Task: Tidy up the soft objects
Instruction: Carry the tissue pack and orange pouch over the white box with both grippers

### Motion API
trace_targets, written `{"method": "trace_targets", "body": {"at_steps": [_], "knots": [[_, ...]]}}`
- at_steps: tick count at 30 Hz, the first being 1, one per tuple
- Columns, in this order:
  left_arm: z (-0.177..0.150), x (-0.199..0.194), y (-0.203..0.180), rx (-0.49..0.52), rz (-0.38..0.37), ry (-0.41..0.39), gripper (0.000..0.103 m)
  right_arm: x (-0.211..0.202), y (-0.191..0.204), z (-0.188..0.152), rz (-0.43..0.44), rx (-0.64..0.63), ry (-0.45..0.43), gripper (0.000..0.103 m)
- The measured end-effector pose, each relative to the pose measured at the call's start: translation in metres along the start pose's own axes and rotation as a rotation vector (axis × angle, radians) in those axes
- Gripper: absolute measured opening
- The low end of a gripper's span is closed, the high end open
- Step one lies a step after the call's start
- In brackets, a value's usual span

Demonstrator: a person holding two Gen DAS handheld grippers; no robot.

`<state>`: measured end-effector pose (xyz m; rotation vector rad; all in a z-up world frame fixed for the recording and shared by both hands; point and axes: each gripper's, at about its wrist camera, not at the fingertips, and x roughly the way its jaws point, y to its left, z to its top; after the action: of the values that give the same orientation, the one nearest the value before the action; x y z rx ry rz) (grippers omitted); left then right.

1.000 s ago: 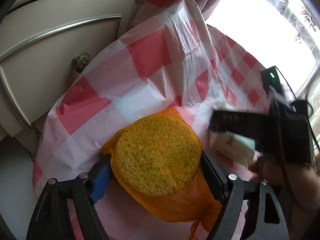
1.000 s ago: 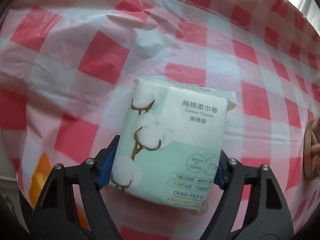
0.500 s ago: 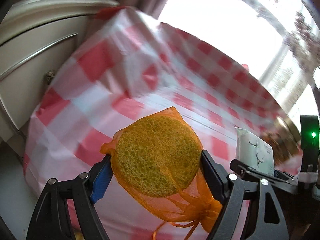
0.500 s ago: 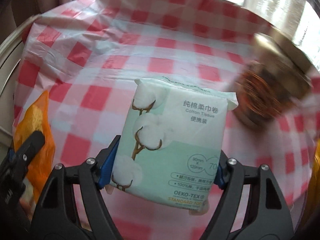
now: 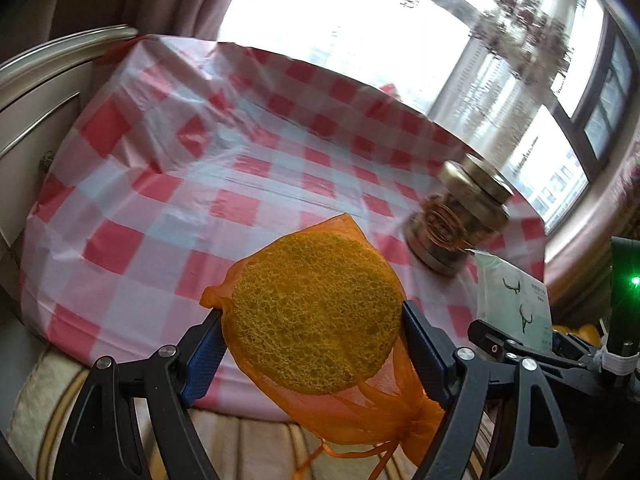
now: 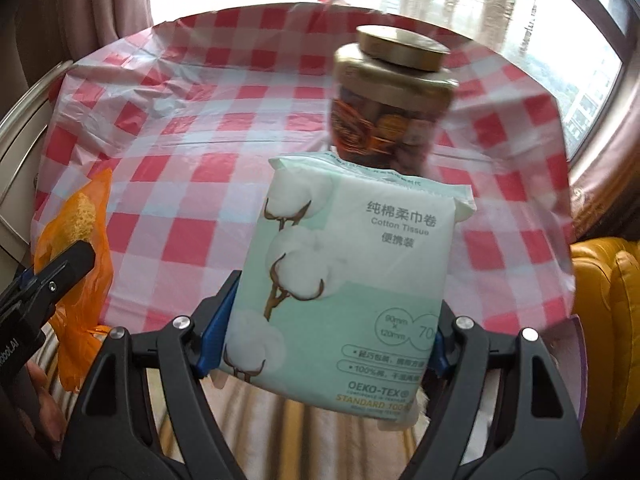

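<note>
My left gripper (image 5: 312, 336) is shut on a round yellow sponge (image 5: 316, 312) in an orange mesh bag, held in the air above the near edge of the red-and-white checked tablecloth (image 5: 224, 184). The bag's drawstring end hangs below the blue pads. My right gripper (image 6: 320, 336) is shut on a mint-green pack of cotton tissue (image 6: 344, 280), also lifted off the table. In the left wrist view the tissue pack (image 5: 512, 304) shows at the right. The right wrist view has the sponge bag (image 6: 76, 232) at its left edge.
A glass jar with a gold lid (image 6: 392, 96) stands on the cloth behind the tissue pack; it is the jar (image 5: 460, 220) at the right in the left wrist view. A cream cabinet (image 5: 36, 104) is at left, windows behind, a yellow cushion (image 6: 604, 300) at right.
Both grippers have pulled back and risen from the table with their objects still gripped. The view swung from the cabinet side toward the window, and the jar came into sight.
</note>
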<state>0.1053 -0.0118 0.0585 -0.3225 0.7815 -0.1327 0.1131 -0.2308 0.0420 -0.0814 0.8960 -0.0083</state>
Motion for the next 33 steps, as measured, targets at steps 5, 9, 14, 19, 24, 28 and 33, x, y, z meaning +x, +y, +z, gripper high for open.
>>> {"method": "trace_targets", "body": {"at_steps": [5,9,14,19,24,28,33], "knots": [[-0.013,-0.004,-0.025,0.041,-0.047,0.034,0.082,-0.015,-0.028,-0.019,-0.021,0.035,0.004,0.079],[-0.025,-0.007,-0.048,0.081,-0.097,0.061,0.082,-0.027,-0.051,-0.037,-0.044,0.064,0.012,0.079],[-0.044,-0.006,-0.086,0.132,-0.187,0.121,0.082,-0.043,-0.086,-0.058,-0.100,0.109,0.018,0.079],[-0.064,-0.002,-0.133,0.196,-0.283,0.176,0.082,-0.060,-0.131,-0.081,-0.179,0.172,0.024,0.079],[-0.082,0.002,-0.177,0.256,-0.356,0.220,0.082,-0.073,-0.171,-0.104,-0.251,0.233,0.031,0.079],[-0.094,0.005,-0.208,0.294,-0.394,0.248,0.082,-0.080,-0.200,-0.122,-0.302,0.278,0.031,0.080],[-0.108,0.014,-0.242,0.340,-0.419,0.284,0.082,-0.086,-0.230,-0.137,-0.343,0.326,0.028,0.080]]}}
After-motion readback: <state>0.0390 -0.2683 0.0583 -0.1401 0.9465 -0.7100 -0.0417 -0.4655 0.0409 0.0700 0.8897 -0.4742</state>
